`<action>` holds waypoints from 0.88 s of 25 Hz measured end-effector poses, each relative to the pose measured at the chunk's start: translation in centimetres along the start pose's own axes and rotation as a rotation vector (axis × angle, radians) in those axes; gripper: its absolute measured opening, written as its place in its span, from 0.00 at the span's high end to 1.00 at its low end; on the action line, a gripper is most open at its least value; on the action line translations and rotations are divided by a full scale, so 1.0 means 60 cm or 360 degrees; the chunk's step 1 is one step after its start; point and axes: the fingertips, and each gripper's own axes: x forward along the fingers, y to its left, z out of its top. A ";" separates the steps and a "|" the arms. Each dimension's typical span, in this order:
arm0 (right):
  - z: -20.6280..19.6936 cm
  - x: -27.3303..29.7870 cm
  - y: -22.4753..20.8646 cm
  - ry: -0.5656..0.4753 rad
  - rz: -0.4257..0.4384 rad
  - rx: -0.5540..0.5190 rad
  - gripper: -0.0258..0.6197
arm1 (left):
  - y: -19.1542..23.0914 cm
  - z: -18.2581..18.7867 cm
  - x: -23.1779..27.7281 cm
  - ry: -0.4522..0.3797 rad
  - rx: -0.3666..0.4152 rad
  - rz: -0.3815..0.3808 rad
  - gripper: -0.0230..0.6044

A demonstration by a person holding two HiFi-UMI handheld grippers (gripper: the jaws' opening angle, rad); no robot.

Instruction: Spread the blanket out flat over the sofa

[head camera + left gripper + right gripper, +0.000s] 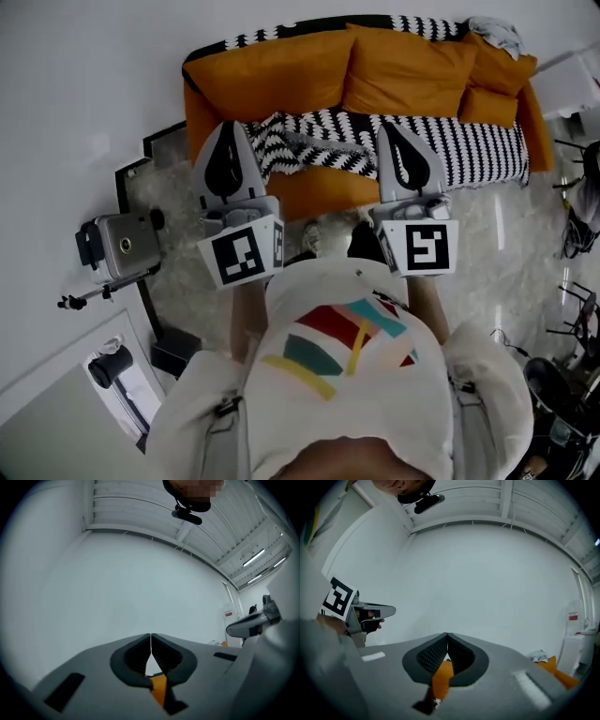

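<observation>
Blanket (469, 150) in a black-and-white zigzag lies along the seat of the orange sofa (319, 194). Its right half is fairly flat and hangs a little over the front edge. Its left part is bunched in a rumpled heap near the middle of the seat, so the left end of the seat is bare. More of the same pattern runs along the top of the backrest, behind the orange back cushions (272, 75). A grey cloth (497, 33) sits crumpled on the far right corner.

The left gripper (228, 141) and the right gripper (394, 141) are held up side by side in front of the person's chest, well apart from the fabric. Both are clenched with jaws meeting at the tips and nothing between them.

The sofa backs onto a white wall (84, 66). Pale floor (497, 234) lies open between the person and the front edge. A camera on a stand (117, 246) is at the left, and black stands (577, 202) crowd the right side.
</observation>
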 end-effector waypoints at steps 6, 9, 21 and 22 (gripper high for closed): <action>0.019 0.041 -0.040 -0.0066 0.0146 0.0004 0.95 | -0.025 0.025 0.033 -0.0032 -0.0017 0.0121 0.94; 0.026 0.057 -0.050 -0.0121 0.0190 0.0013 0.95 | -0.039 0.033 0.043 -0.0042 -0.0007 0.0138 0.94; -0.033 0.178 -0.092 -0.0134 0.0275 0.0091 0.95 | -0.051 -0.065 0.151 0.0065 0.0055 0.0152 0.94; -0.053 0.193 -0.092 -0.0132 0.0283 0.0100 0.95 | -0.048 -0.096 0.161 0.0116 0.0054 0.0153 0.94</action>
